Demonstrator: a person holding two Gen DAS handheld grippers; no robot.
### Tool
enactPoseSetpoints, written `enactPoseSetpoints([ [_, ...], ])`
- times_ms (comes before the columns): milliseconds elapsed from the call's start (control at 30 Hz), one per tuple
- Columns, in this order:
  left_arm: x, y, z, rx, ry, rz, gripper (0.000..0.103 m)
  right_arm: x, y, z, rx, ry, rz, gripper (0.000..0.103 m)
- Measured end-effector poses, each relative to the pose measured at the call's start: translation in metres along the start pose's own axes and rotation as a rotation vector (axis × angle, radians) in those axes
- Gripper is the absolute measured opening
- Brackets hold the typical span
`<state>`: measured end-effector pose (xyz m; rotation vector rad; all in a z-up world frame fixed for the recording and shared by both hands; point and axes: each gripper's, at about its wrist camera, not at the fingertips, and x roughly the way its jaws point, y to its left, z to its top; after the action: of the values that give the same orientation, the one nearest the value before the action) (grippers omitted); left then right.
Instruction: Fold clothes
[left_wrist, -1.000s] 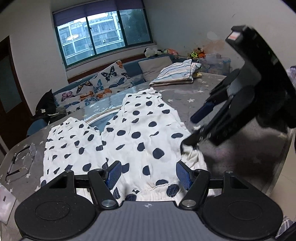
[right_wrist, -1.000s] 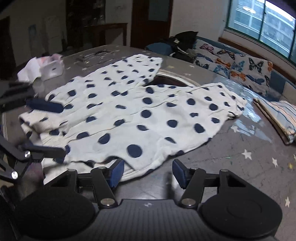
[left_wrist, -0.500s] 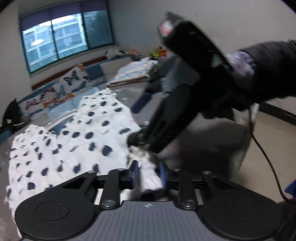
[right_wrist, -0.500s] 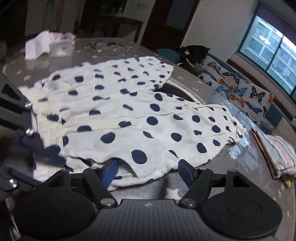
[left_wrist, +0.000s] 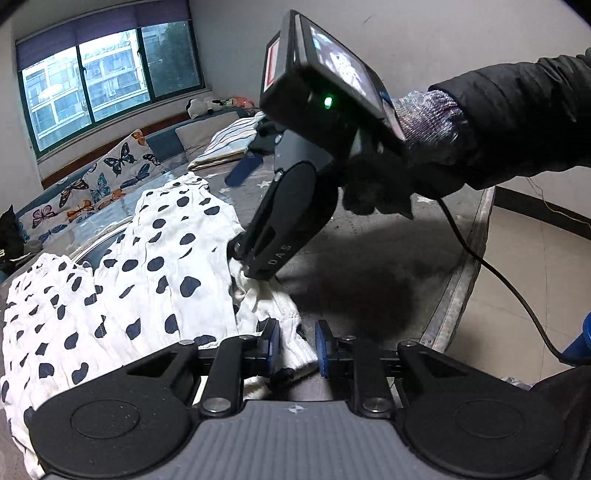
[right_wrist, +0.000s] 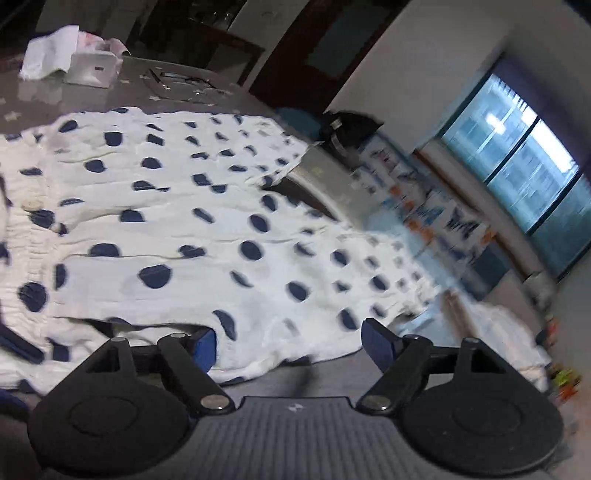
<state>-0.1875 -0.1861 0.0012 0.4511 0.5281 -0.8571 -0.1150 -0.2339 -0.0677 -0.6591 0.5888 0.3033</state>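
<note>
White trousers with dark blue dots (left_wrist: 147, 266) lie spread on the grey starred table (left_wrist: 369, 266). They also fill the right wrist view (right_wrist: 184, 229). My left gripper (left_wrist: 294, 345) is shut on the white waistband edge at the near corner. My right gripper (right_wrist: 288, 345) is open, with its jaws over the trousers' near edge. Seen from the left wrist view, the right gripper (left_wrist: 251, 258) presses one fingertip down on the waistband just beyond my left gripper.
A folded striped cloth (left_wrist: 229, 144) lies at the table's far side. A butterfly-print sofa (left_wrist: 92, 188) stands under the window. A tissue box (right_wrist: 92, 68) and glasses (right_wrist: 177, 79) lie on the far part of the table. The table edge (left_wrist: 465, 273) runs at the right.
My left gripper has closed on the waistband corner. My right gripper has swung over and come down onto the waistband beside it, staying open.
</note>
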Motion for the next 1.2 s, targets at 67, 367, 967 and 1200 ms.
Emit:
enactPoseSetpoints([
  [67,0.000,0.001,0.000,-0.004,0.000,0.003,0.024,-0.005,-0.005,0.000,0.011,0.011,0.057,0.080],
  [367,0.000,-0.001,-0.001,0.001,-0.003,0.006,0.023,0.002,-0.005,0.004,0.022,0.015,0.155,0.082],
  [967,0.001,0.000,-0.005,0.005,-0.013,-0.003,0.023,0.027,-0.003,0.002,0.111,-0.040,-0.119,0.098],
  [1200,0.001,-0.001,-0.005,0.011,-0.015,0.004,0.024,0.012,-0.008,0.003,0.098,-0.014,-0.058,0.096],
])
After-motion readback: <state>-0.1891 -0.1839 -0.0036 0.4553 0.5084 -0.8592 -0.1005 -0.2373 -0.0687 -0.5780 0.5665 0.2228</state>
